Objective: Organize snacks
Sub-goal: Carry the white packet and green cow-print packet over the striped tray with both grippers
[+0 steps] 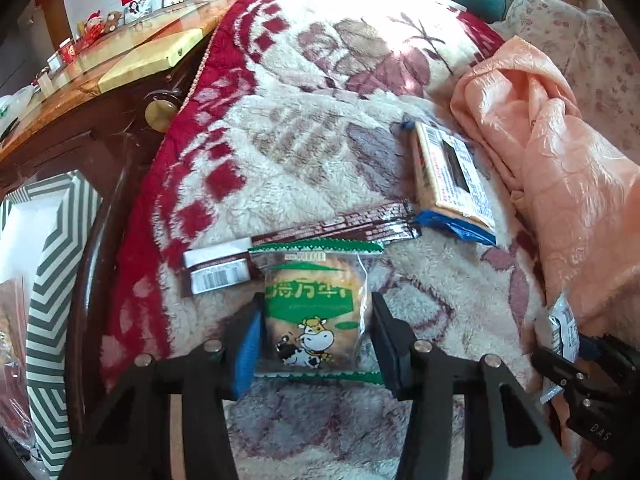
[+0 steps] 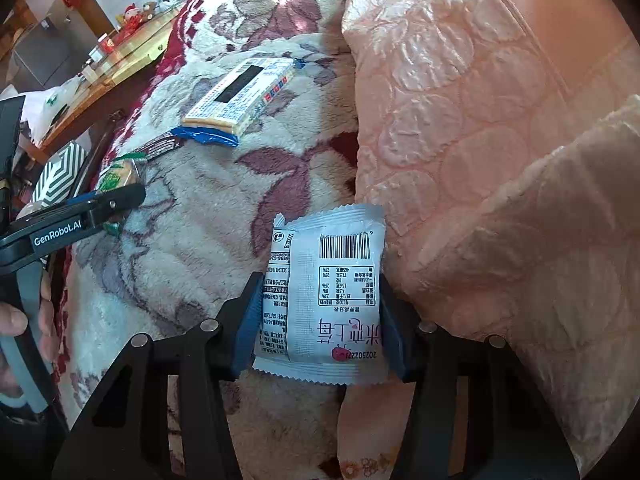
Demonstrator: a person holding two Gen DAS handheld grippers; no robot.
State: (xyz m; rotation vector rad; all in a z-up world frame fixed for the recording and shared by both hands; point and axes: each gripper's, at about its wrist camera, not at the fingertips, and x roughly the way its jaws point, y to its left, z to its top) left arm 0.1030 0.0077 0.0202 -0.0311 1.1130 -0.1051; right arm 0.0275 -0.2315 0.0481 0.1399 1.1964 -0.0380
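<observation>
My left gripper (image 1: 318, 332) is shut on a green cow-print snack packet (image 1: 314, 312), its jaws pressing both sides, just above the fleece blanket (image 1: 320, 120). My right gripper (image 2: 320, 316) is shut on a white snack packet (image 2: 332, 296) with a barcode, held beside the peach quilt (image 2: 480, 160). The right gripper and its white packet (image 1: 564, 332) show at the right edge of the left wrist view. A brown chocolate bar (image 1: 320, 232) and a blue-ended cracker pack (image 1: 452, 176) lie on the blanket beyond. The left gripper (image 2: 116, 200) appears at the left of the right wrist view.
A green-and-white striped box (image 1: 52, 280) stands open at the left, beside the bed's dark wooden edge (image 1: 92, 280). A wooden table (image 1: 120, 60) with small items is at the far left. The peach quilt (image 1: 560, 180) is heaped on the right.
</observation>
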